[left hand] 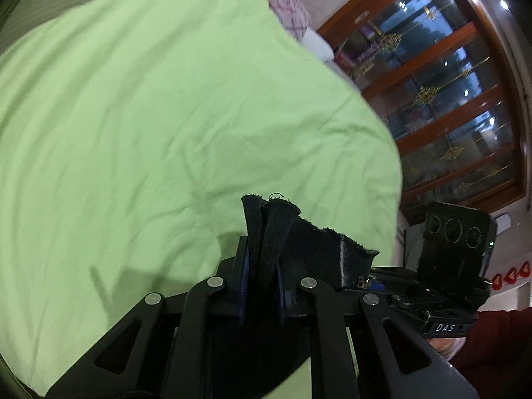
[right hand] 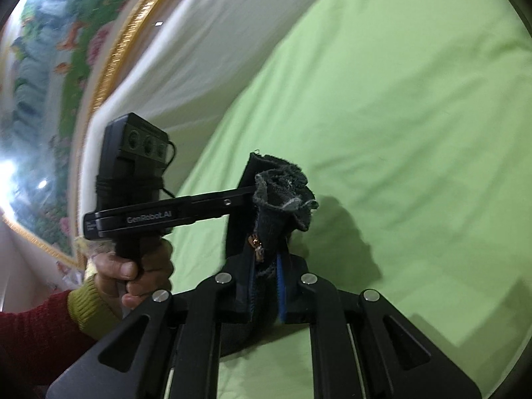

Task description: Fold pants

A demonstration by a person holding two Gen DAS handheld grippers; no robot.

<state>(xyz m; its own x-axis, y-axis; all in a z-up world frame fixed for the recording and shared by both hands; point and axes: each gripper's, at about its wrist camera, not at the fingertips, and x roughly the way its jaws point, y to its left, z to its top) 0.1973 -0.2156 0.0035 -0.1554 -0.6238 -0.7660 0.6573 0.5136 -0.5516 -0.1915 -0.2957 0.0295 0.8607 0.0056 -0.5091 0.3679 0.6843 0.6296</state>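
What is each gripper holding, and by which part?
Both are shut on the dark pants: the left gripper pinches a bunched top edge, the right gripper the edge beside the zipper.

We see the pants (left hand: 266, 232) as dark, matt cloth with frayed, fuzzy edges, pinched in the matt black plastic left gripper (left hand: 262, 282). On the right gripper (right hand: 266, 282), shiny metal rivets (right hand: 223, 278) catch light beside a coppery metal zipper pull (right hand: 257, 249). Beneath the pants lies a smooth, creased green cotton sheet (left hand: 133, 116); beyond it, a glossy wooden cabinet (left hand: 432, 99) with glass panes.
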